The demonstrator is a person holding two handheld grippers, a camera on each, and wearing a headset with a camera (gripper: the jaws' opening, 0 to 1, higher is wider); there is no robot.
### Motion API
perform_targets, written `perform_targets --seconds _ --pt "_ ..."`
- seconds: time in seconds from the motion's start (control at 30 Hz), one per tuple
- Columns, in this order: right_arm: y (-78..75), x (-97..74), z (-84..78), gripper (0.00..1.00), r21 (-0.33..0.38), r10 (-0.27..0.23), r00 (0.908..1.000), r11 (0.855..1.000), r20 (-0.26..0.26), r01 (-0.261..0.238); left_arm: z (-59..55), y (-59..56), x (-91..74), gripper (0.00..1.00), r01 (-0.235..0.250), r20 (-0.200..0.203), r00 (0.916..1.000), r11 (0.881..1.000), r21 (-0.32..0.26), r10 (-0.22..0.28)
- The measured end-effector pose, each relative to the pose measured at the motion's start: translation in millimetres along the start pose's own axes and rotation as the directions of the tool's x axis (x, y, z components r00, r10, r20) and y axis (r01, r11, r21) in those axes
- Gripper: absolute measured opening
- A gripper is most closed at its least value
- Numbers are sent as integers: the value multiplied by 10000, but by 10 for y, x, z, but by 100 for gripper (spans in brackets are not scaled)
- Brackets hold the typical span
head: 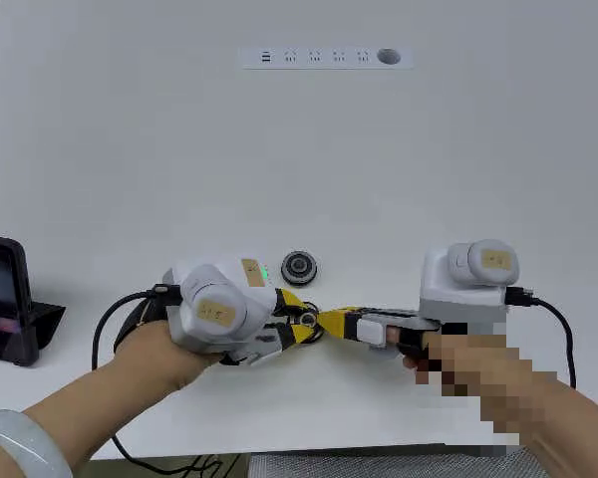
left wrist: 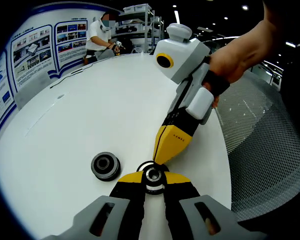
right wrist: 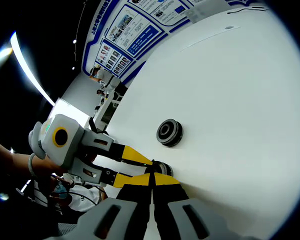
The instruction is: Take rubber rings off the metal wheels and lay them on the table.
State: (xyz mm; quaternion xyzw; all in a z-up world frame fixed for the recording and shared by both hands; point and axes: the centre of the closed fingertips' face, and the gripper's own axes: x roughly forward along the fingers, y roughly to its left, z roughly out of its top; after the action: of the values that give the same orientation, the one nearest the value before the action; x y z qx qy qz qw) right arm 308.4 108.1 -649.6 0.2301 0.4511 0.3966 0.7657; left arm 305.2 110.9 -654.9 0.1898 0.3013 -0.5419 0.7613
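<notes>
At the far left of the head view, a dark phone (head: 2,299) leans on its stand, its screen too small to read. Left of centre, the left gripper (head: 295,319) clamps a metal wheel (left wrist: 153,175) with its black rubber ring on. A second wheel (head: 299,266) lies on the white table (head: 429,149) just above it in the frame. From the right, the right gripper (head: 331,321) has its jaws pressed together against the held wheel's rim. The print on its yellow jaw is illegible.

The right tool (right wrist: 151,179), jaws together, touches a small wheel (right wrist: 164,169) held by the left tool (right wrist: 150,168). Another wheel (right wrist: 169,132) sits on the white worktop (right wrist: 230,100).
</notes>
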Motion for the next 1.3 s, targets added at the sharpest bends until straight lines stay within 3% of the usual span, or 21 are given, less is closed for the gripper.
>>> perform_targets --seconds 0.7,1.3 --pt "-34 -6 -3 2 87 -74 10000 9999 -10 74 61 3 -93 21 -275 484 9985 9995 169 266" --pt "89 -23 -4 2 162 255 9995 9995 160 -258 -4 38 -121 36 -582 433 9974 9983 77 578"
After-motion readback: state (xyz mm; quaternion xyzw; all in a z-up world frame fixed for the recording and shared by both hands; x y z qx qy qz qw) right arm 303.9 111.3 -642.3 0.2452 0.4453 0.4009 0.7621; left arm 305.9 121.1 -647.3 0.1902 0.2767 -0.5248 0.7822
